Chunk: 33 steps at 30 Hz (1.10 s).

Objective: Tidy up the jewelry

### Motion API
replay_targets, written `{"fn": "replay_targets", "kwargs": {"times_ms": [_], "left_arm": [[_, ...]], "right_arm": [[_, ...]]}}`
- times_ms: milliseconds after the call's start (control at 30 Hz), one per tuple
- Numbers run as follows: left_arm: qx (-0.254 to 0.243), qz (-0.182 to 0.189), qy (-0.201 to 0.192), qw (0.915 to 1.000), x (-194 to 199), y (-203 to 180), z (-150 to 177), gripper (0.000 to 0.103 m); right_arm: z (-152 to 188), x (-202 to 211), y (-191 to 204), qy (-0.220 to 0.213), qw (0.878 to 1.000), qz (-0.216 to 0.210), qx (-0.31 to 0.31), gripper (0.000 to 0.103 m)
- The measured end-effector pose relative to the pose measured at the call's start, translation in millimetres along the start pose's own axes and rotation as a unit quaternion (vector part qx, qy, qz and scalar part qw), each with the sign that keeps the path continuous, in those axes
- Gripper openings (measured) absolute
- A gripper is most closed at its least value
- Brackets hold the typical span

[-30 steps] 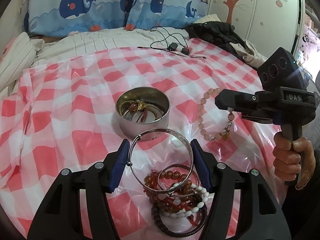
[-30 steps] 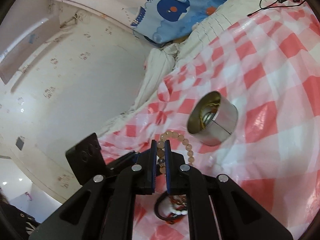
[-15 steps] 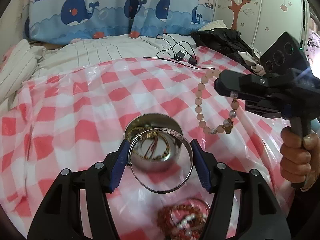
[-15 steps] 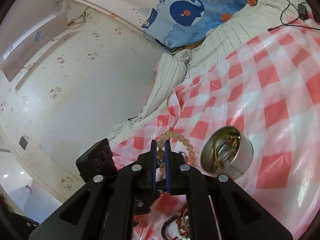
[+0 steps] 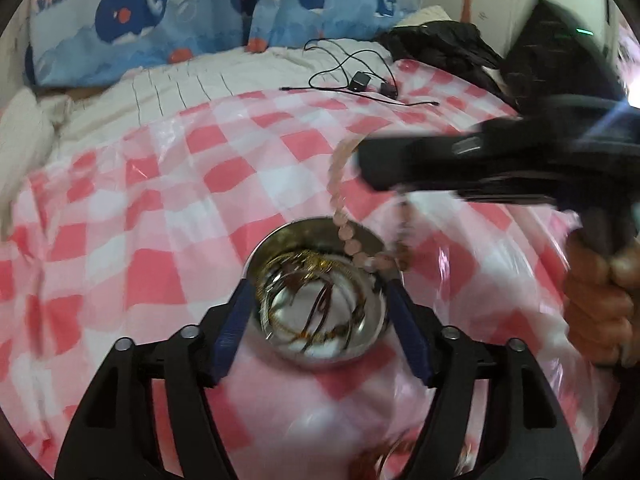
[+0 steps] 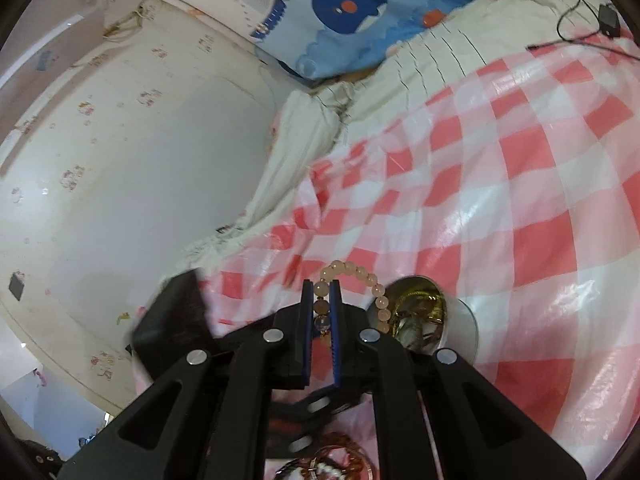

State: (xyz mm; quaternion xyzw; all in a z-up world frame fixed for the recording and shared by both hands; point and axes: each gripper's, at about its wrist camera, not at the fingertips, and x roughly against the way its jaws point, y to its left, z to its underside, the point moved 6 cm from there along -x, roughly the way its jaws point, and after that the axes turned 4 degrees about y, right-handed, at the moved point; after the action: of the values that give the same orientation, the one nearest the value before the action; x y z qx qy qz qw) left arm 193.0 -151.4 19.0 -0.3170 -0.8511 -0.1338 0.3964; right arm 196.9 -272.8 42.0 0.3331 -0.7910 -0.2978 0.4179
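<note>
A round metal tin (image 5: 328, 358) holding gold and silver pieces stands on the checked cloth. My left gripper (image 5: 319, 285) hangs right above it with its jaws opening and both blue pads clear of everything. A silver bangle (image 5: 267, 316) seems to lie inside the tin. My right gripper (image 6: 321, 286) is shut on a pink bead bracelet (image 6: 354, 269). In the left wrist view the right gripper (image 5: 370, 162) is blurred, and the bracelet (image 5: 340, 208) dangles from it down to the tin's far rim. In the right wrist view the tin (image 6: 460, 320) is just right of the fingers.
A heap of loose bracelets (image 6: 332, 458) lies on the red-and-white plastic cloth (image 5: 140, 220) near me. Black cables with a charger (image 5: 360, 80) and dark clothing (image 5: 440, 44) sit at the far edge. Whale-print pillows (image 5: 140, 28) line the back. A hand (image 5: 596, 300) grips the right handle.
My left gripper went forward from the heap to above the tin, widened its jaws, and the silver bangle left its pads. The right gripper carried the bead bracelet over to the tin.
</note>
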Motion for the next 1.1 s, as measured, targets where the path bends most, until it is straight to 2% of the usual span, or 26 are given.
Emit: {"fn": "replay_targets", "kwargs": {"times_ms": [67, 133, 300, 367, 433, 600, 767, 900, 1100], "left_arm": [[0.000, -0.005, -0.002, 1.0000, 16, 3, 9, 0.070], [0.015, -0.010, -0.005, 0.9998, 32, 9, 17, 0.071], [0.057, -0.028, -0.021, 0.9978, 69, 17, 46, 0.078], [0.067, -0.037, -0.019, 0.9969, 77, 15, 57, 0.079], [0.077, -0.044, -0.018, 0.9959, 84, 9, 70, 0.079], [0.076, -0.063, -0.027, 0.9948, 99, -6, 88, 0.083], [0.065, -0.078, -0.020, 0.9946, 92, -16, 88, 0.083], [0.025, -0.119, -0.007, 0.9925, 85, -24, 90, 0.083], [-0.010, -0.141, -0.002, 0.9900, 82, -33, 89, 0.085]], "right_arm": [[8, -15, -6, 0.035, 0.999, 0.022, -0.003, 0.011], [15, -19, -13, 0.044, 0.997, 0.061, -0.001, 0.041], [28, 11, -11, 0.015, 0.997, 0.077, -0.003, 0.042], [42, 32, -9, -0.002, 0.996, 0.086, -0.004, 0.047], [65, 55, -10, -0.014, 0.994, 0.104, -0.007, 0.056], [117, 86, -16, -0.022, 0.990, 0.138, -0.027, 0.060], [125, 85, -14, -0.025, 0.990, 0.138, -0.030, 0.064], [127, 72, -12, -0.010, 0.988, 0.153, -0.014, 0.064], [128, 62, -14, 0.000, 0.988, 0.157, -0.013, 0.068]]}}
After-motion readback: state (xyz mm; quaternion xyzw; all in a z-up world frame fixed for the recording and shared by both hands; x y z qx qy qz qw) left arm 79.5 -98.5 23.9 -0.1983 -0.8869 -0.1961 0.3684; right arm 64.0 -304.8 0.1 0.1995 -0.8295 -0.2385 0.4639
